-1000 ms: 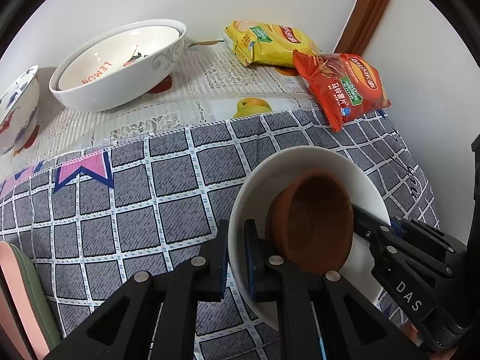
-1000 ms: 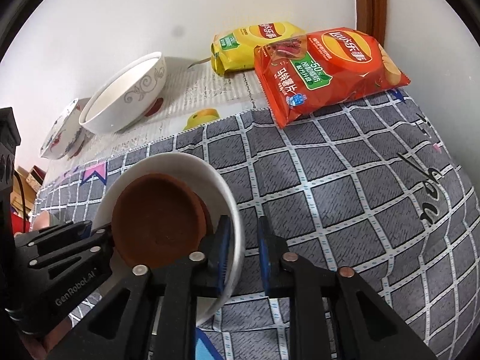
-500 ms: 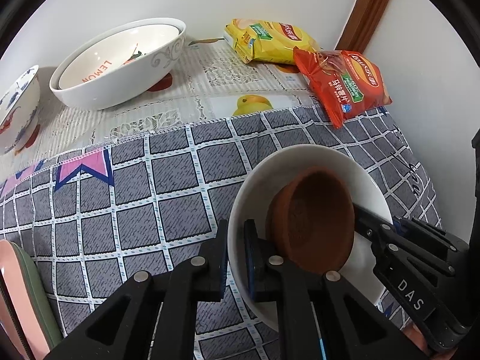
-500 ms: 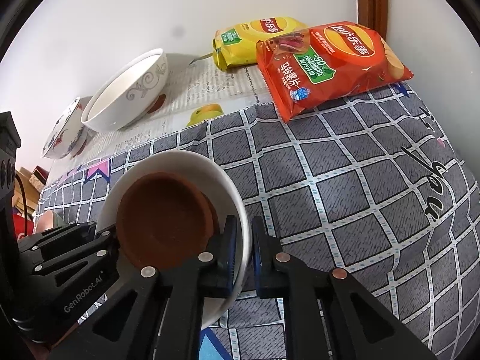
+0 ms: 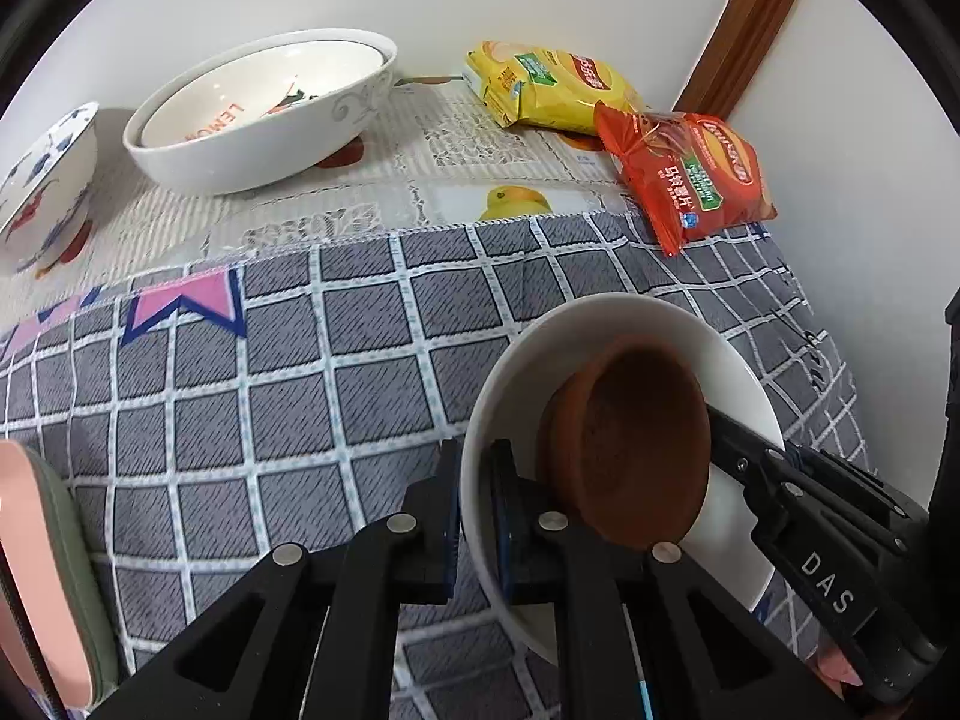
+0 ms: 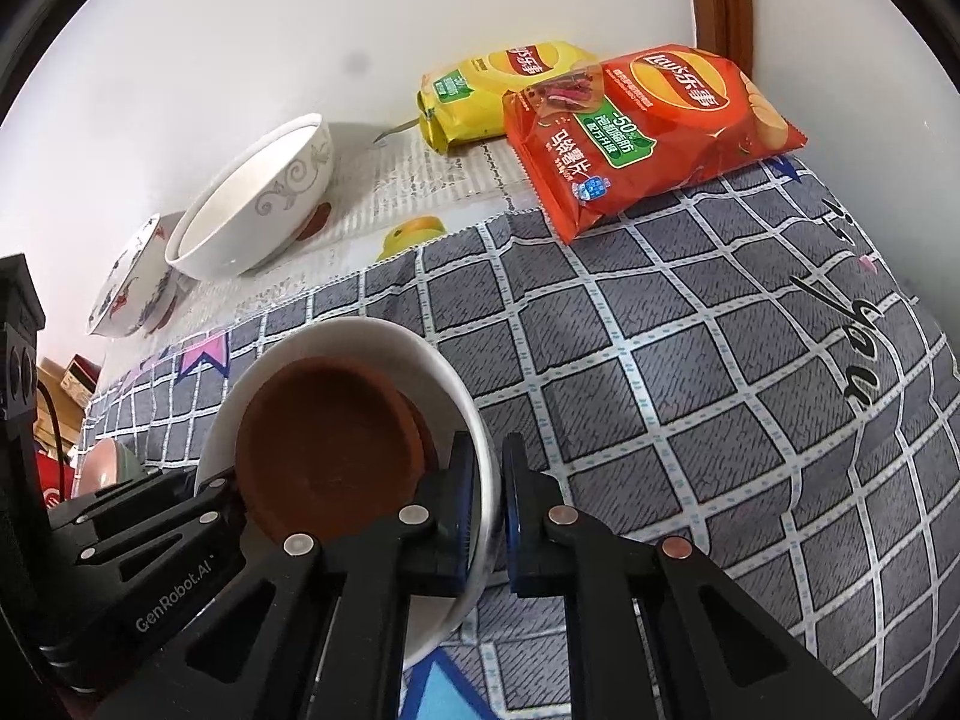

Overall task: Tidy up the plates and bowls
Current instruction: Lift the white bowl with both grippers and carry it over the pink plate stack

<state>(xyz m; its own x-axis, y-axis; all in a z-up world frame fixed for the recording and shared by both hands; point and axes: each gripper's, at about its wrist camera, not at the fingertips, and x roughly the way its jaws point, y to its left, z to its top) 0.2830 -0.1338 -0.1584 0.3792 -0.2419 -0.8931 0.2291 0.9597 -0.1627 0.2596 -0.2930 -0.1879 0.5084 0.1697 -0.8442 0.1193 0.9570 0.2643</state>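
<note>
A white bowl [image 5: 606,324] with a small brown clay dish [image 5: 636,438] inside it is held over the grey checked cloth. My left gripper [image 5: 477,516] is shut on the bowl's left rim. My right gripper [image 6: 486,510] is shut on its right rim; there the bowl [image 6: 360,336] and the brown dish [image 6: 324,438] show too. Each gripper shows in the other's view, the right one [image 5: 840,540] and the left one [image 6: 150,534]. A large white bowl [image 5: 258,120] with a smaller bowl nested in it stands at the back left.
A blue and red patterned bowl [image 5: 42,180] stands at the far left. A yellow snack bag [image 5: 546,84] and a red chip bag [image 5: 690,174] lie at the back right by the wall. Pink and green plates [image 5: 42,570] sit at the near left edge.
Both grippers have carried the white bowl with the brown dish a little forward and up. The right gripper's fingers closed tighter on the rim.
</note>
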